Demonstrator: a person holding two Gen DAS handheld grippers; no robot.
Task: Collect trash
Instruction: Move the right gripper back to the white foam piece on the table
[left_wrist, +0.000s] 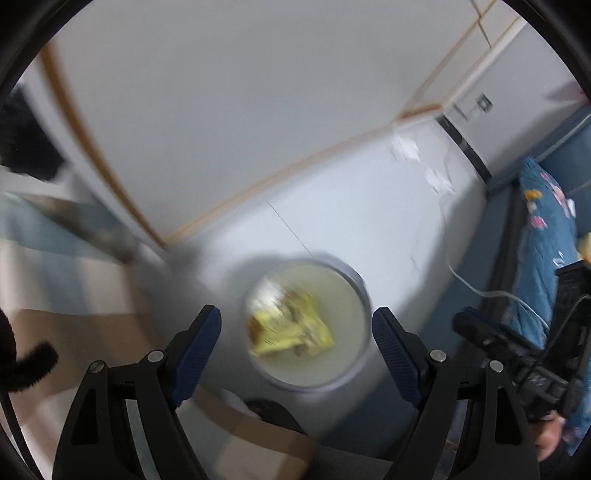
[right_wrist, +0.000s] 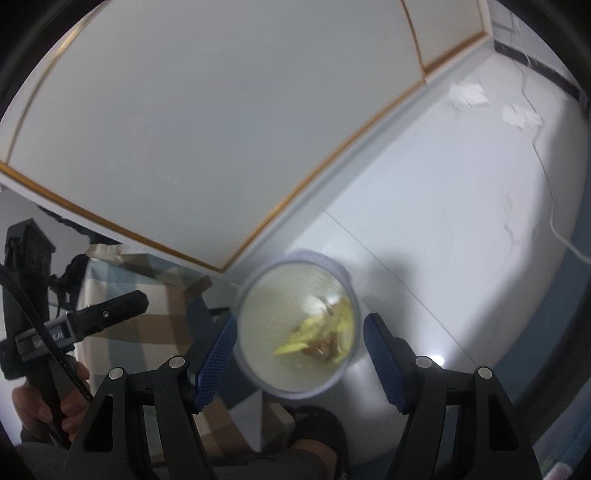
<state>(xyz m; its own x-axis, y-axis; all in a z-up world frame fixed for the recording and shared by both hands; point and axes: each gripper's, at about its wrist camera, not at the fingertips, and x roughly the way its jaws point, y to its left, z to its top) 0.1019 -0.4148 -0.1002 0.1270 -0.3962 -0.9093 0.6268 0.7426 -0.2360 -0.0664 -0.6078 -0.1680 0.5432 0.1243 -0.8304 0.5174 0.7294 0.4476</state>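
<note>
A round pale bin (left_wrist: 360, 284) stands on the white floor, with yellow wrappers and other trash (left_wrist: 291, 328) lying inside it. My left gripper (left_wrist: 295, 314) hangs above the bin, open, with nothing between its blue pads (left_wrist: 199, 339). In the right wrist view the same bin (right_wrist: 258, 314) and its trash (right_wrist: 321, 332) show between the fingers of my right gripper (right_wrist: 301, 319), which is open and empty too. Each gripper appears in the other's view: the right one (left_wrist: 509, 354) at the right edge, the left one (right_wrist: 103, 317) held by a hand (right_wrist: 70, 402).
A white cabinet front with gold trim (right_wrist: 184, 110) rises behind the bin. Checked cloth (right_wrist: 147, 314) lies to its left. White paper scraps (right_wrist: 469, 96) and a white cable (right_wrist: 546, 177) are on the floor farther off. Blue flowered bedding (left_wrist: 543, 240) is at the right; a dark shoe (right_wrist: 317, 428) is near the bin.
</note>
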